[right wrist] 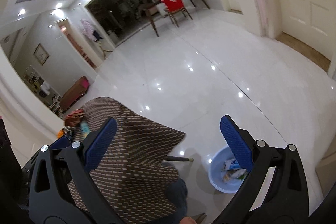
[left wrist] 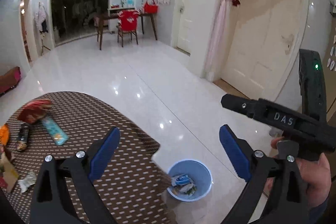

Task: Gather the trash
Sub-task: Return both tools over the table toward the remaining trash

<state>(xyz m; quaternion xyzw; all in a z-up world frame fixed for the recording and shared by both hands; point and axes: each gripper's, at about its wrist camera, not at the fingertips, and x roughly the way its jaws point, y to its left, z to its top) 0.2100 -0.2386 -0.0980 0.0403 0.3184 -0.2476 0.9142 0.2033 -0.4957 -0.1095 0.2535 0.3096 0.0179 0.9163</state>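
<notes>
1. Left gripper (left wrist: 168, 152): jaws spread wide, nothing between the blue pads (left wrist: 105, 152). It hangs at lower centre of the left wrist view, above the table edge and the bin, probably placed for a return to the table.
2. Right gripper (right wrist: 168, 144): jaws likewise released and empty. In the left wrist view its black body is at right, held by a hand (left wrist: 315, 173).
3. Blue bin (left wrist: 201, 169): stands on the white floor just beside the table, lower centre. It already holds crumpled wrappers (left wrist: 182, 182), so its position suits short drops.
4. Remaining trash: a red packet (left wrist: 35, 110), a light-blue wrapper (left wrist: 55, 131) and a dark bar (left wrist: 22, 138) lie on the patterned tablecloth (left wrist: 126, 161), lower left, well apart from both grippers.
</notes>
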